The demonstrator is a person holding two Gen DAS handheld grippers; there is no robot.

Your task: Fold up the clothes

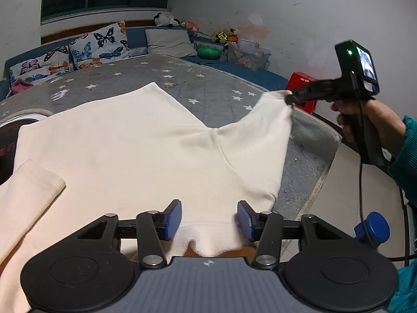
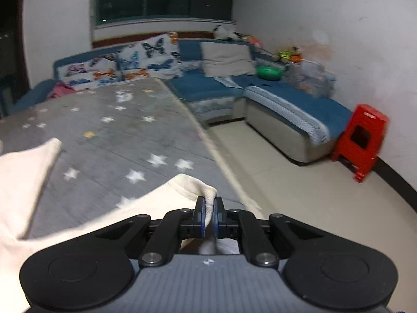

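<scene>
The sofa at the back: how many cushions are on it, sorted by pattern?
Butterfly-print cushions: 2, a smaller one and a larger one, side by side at the left end.
Plain grey cushions: 1, against the back of the blue sofa.
Total: 3.

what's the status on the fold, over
Right gripper shut on sleeve cuff, lifted. Left gripper open over cream top, flat on star-print mat. Nothing in the way.
</scene>
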